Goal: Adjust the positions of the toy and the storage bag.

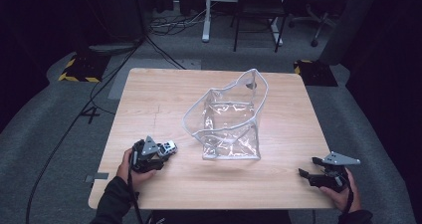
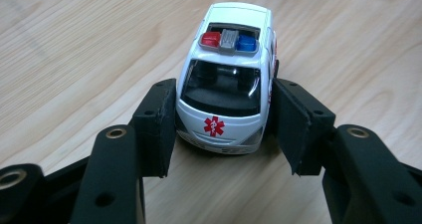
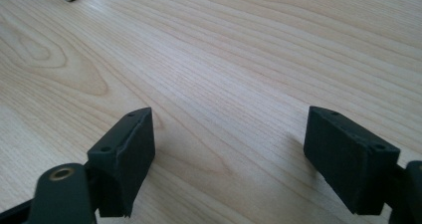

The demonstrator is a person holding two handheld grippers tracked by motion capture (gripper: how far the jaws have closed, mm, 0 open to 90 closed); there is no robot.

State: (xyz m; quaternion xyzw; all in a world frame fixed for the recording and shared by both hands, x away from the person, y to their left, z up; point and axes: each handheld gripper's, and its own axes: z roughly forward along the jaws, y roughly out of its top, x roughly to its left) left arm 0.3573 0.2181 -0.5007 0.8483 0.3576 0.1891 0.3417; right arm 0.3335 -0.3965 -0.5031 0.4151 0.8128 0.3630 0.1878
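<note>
The left gripper pinches a toy car by its sides, pads pressed on both flanks near the front, the car sitting on the table at the near left. In the high view the car lies just beyond the left gripper, well apart from the clear bag standing open mid-table. The right gripper rests near the right edge with its jaws spread wide over bare wood, holding nothing.

The grip looks risky: the pads catch only the nose end, so the car could pivot or slide out if lifted fast. The bag's soft rim sags, and the car may snag it or tip the bag, since nothing steadies it.

The car's rear and wheels are hidden. The bag's clear walls make it hard to tell whether it holds anything.
</note>
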